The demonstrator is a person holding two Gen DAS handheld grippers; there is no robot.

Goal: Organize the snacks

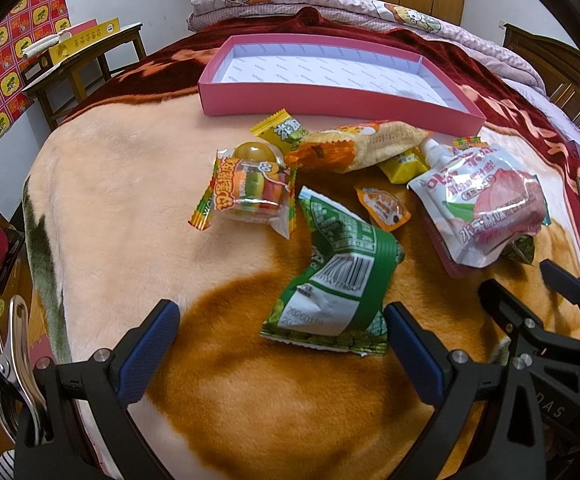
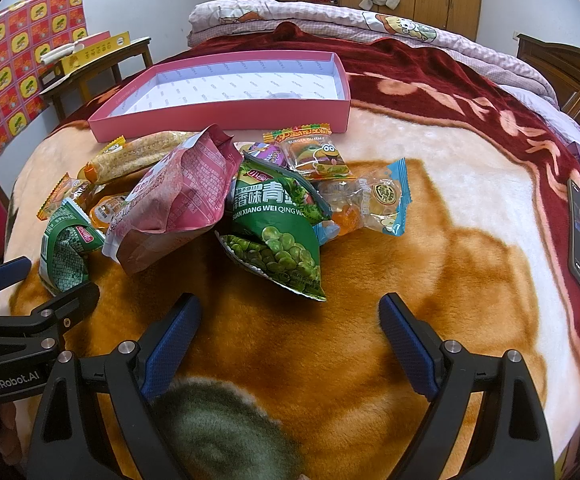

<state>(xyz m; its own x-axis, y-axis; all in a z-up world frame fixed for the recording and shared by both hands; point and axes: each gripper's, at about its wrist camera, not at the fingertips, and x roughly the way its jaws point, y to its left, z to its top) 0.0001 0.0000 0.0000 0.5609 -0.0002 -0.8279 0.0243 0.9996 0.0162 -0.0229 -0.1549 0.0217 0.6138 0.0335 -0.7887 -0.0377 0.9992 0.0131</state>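
Snacks (image 2: 250, 200) on plush blanket (image 2: 369, 340), pink box (image 2: 218, 116) behind

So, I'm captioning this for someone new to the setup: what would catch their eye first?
Probably the heap of bright snack packets on the plush orange-and-cream blanket, with the green crinkled foil pea bag in front. Behind the heap lies the shallow pink cardboard box, with nothing in it. Both tongs, left and right, are open just short of the pile.
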